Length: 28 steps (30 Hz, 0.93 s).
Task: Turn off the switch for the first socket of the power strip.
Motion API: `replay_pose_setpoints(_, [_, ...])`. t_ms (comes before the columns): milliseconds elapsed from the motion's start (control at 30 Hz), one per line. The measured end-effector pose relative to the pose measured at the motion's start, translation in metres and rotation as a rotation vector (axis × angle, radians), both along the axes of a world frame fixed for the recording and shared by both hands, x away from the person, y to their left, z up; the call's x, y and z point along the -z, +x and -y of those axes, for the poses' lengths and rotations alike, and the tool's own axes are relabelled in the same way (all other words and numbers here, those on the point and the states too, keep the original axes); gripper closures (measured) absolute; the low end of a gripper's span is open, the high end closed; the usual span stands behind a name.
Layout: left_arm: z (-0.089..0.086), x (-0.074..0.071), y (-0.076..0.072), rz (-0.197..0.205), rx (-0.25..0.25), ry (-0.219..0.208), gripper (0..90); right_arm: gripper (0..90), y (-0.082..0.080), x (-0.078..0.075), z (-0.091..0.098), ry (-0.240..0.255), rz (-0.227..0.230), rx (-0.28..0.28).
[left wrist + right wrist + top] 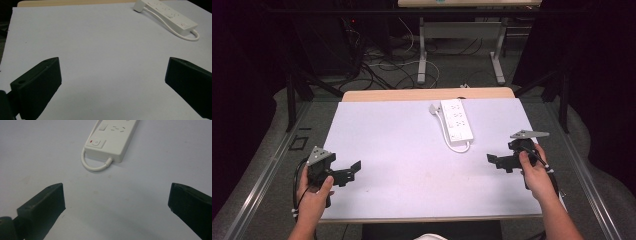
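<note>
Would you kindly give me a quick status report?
Left gripper and right gripper open, holding nothing. Power strip untouched on table. Nothing in the way.

A white power strip [456, 125] lies flat on the pale table top [397, 160], right of centre toward the far edge — long axis running near to far, sockets facing up. Its white cable [460, 147] loops out from the near end and runs back along the left side to the plug [435, 108] at the far end.
</note>
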<state>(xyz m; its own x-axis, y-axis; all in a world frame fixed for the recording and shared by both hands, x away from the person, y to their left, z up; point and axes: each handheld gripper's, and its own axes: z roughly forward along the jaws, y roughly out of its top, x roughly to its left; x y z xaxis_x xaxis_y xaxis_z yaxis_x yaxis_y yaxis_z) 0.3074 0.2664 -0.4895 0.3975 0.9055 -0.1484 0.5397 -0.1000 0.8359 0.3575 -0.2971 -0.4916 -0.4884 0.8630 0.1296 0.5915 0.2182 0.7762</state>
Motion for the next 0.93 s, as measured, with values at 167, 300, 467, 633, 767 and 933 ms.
replay_pose_setpoints(167, [-0.001,0.000,0.000,0.002,0.000,0.003,0.6,1.5,0.000,0.003,0.008,0.028,-0.010,0.035])
replay_pose_setpoints(300, [-0.001,0.001,0.001,0.002,0.000,0.004,0.6,2.0,0.000,0.005,0.012,0.039,-0.009,0.045])
replay_pose_setpoints(467, [-0.001,0.001,0.001,0.001,-0.001,0.004,0.6,2.2,0.001,0.006,0.011,0.034,-0.013,0.042])
replay_pose_setpoints(633, [-0.001,0.002,0.001,0.000,-0.001,0.006,0.6,2.2,0.001,0.008,0.012,0.033,-0.019,0.047])
replay_pose_setpoints(767, [-0.001,0.002,0.002,-0.002,-0.001,0.005,0.6,2.3,0.001,0.009,0.012,0.035,-0.020,0.047])
replay_pose_setpoints(933, [-0.001,0.003,0.002,-0.005,0.000,0.010,0.6,2.3,0.001,0.010,0.012,0.035,-0.022,0.046])
